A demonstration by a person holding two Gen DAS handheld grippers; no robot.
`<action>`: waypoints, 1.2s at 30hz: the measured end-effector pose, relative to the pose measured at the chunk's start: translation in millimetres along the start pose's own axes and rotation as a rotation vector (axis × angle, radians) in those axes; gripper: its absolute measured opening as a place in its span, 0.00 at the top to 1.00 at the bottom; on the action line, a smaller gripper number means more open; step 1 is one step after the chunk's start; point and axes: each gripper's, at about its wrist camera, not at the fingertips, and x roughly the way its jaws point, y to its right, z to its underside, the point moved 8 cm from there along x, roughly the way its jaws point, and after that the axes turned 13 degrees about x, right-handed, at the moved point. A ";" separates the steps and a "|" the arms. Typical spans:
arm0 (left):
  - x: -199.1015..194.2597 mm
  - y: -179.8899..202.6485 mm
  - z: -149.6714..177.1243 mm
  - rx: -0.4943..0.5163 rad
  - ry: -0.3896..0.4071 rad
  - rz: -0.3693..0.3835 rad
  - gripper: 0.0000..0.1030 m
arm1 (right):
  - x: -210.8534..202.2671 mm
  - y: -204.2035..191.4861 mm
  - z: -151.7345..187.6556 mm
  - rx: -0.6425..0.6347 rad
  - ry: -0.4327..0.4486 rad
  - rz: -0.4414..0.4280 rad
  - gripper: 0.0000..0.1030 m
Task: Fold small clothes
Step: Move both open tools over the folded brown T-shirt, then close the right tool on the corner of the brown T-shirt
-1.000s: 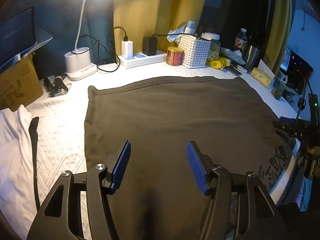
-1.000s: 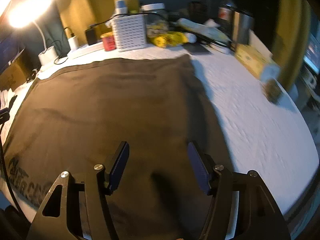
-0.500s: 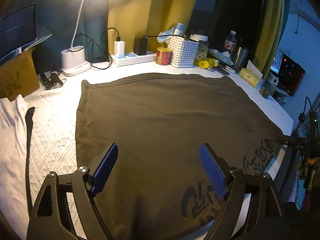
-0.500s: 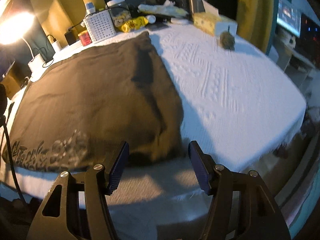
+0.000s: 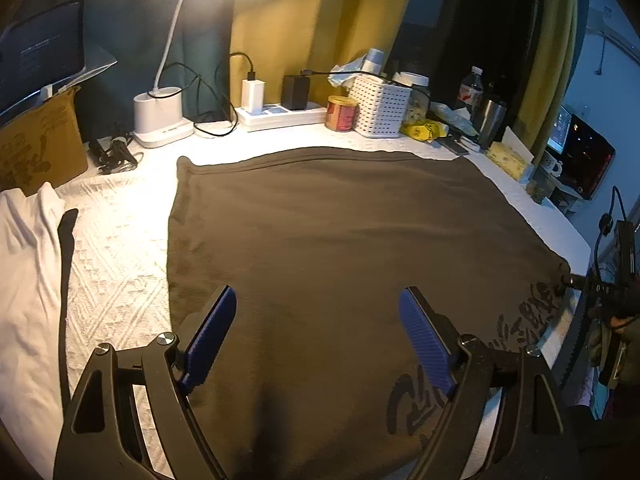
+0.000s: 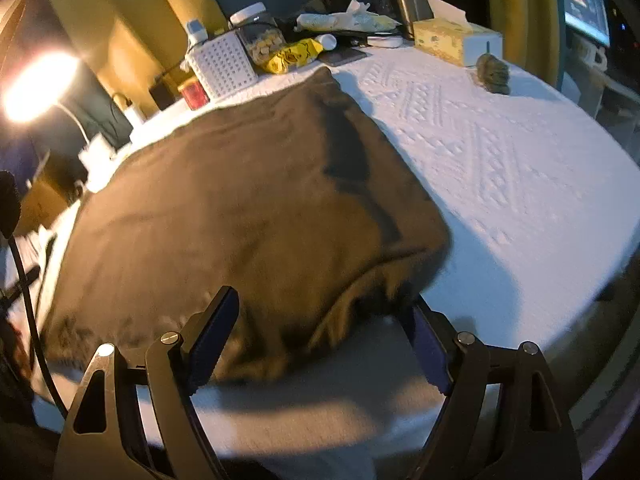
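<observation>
A dark brown garment (image 5: 340,264) lies spread flat across the middle of the worktop (image 5: 116,248), which is covered in white textured cloth. Its far hem runs just short of the clutter along the far edge, and its near part, printed with dark lettering (image 5: 520,320), reaches the near edge and droops over it. In the right wrist view the garment's near right corner (image 6: 392,280) is rumpled and hangs over the near edge.

The left gripper (image 5: 316,340) hovers above the near part of the garment with its blue-padded fingers (image 5: 210,336) wide apart and nothing between them. The right gripper (image 6: 320,340) sits at the near edge by the rumpled corner, its fingers spread as well; the cloth lies between them, but whether they touch it cannot be told.

Along the far edge stand a lit desk lamp (image 5: 160,116), a white power strip (image 5: 280,116) with chargers plugged in, a red tin (image 5: 341,113), a white perforated basket (image 5: 382,110), a yellow packet (image 5: 424,130) and a steel tumbler (image 5: 491,122). A tissue box (image 6: 456,40) stands near the far right corner. White clothing (image 5: 24,264) lies at the left edge, beside a cardboard box (image 5: 40,148).
</observation>
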 end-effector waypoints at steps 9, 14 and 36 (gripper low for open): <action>10.7 -19.4 -1.0 -0.031 -0.030 -0.024 0.19 | 26.3 -14.3 -31.3 -0.012 0.030 -0.016 0.19; 19.8 -27.0 -4.4 -0.040 -0.045 -0.024 0.19 | 40.0 -21.9 -47.5 -0.028 0.023 -0.048 0.19; 55.6 -45.0 -33.4 -0.034 -0.053 -0.014 0.19 | 85.3 -58.3 -90.3 -0.152 0.005 -0.054 0.89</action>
